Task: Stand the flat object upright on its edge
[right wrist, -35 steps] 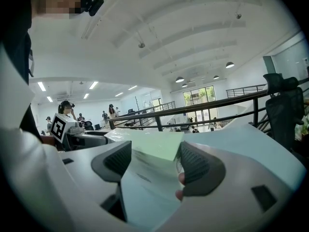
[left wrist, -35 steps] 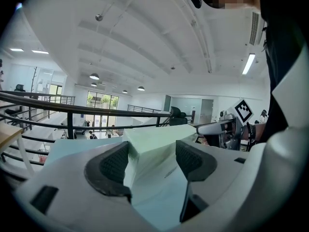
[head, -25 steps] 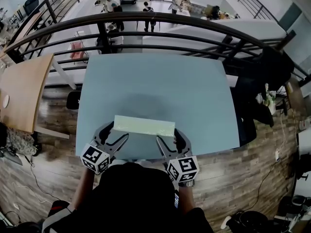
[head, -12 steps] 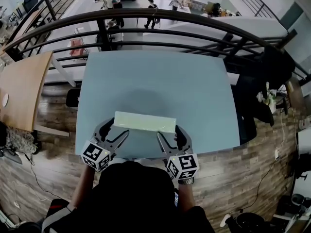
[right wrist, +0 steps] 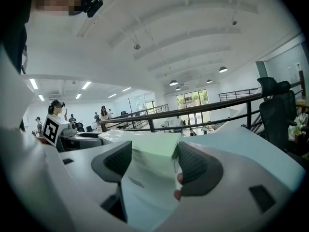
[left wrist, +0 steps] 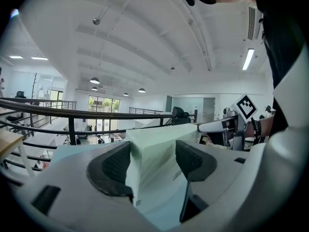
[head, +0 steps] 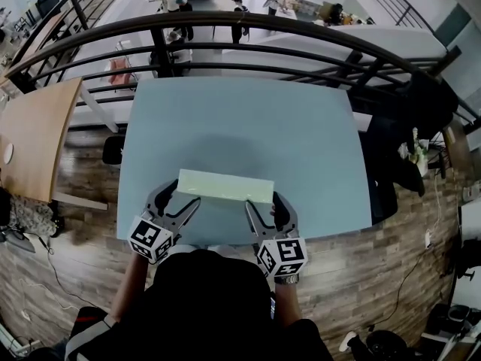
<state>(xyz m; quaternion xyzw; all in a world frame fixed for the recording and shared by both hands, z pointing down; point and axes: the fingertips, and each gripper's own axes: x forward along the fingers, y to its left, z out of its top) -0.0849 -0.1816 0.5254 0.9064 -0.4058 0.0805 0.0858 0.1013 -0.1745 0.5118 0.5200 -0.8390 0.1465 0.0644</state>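
- Table [head: 240,126]: pale blue-grey matt top. Both grippers work at its near edge, just ahead of the person's dark top.
- Around the table: wood-plank floor [head: 406,269], a wooden desk [head: 37,134] to the left, a black chair [head: 421,104] to the right.
- Past the far edge is a dark curved railing [head: 248,27]. Beyond it is a lower level with people [head: 176,10] standing about.
- Slab [head: 224,186]: pale green, long rectangular block with plain faces and sharp edges. It sits near the table's near edge, long axis left to right, spanning the gap between the two grippers.
- Slab attitude: from above I cannot tell whether it lies flat or is tipped up.
- Left gripper [head: 179,201]: clamped on the slab's left end, dark ribbed pads against both sides.
- Right gripper [head: 264,205]: clamped on the right end, with a slab corner sitting between its pads.
- Head view only: the slab's full length and the table outline.
- Gripper views only: pad contact up close, the white ceiling [left wrist: 145,42] with lamps, and each view catches the opposite gripper's marker cube across the slab.
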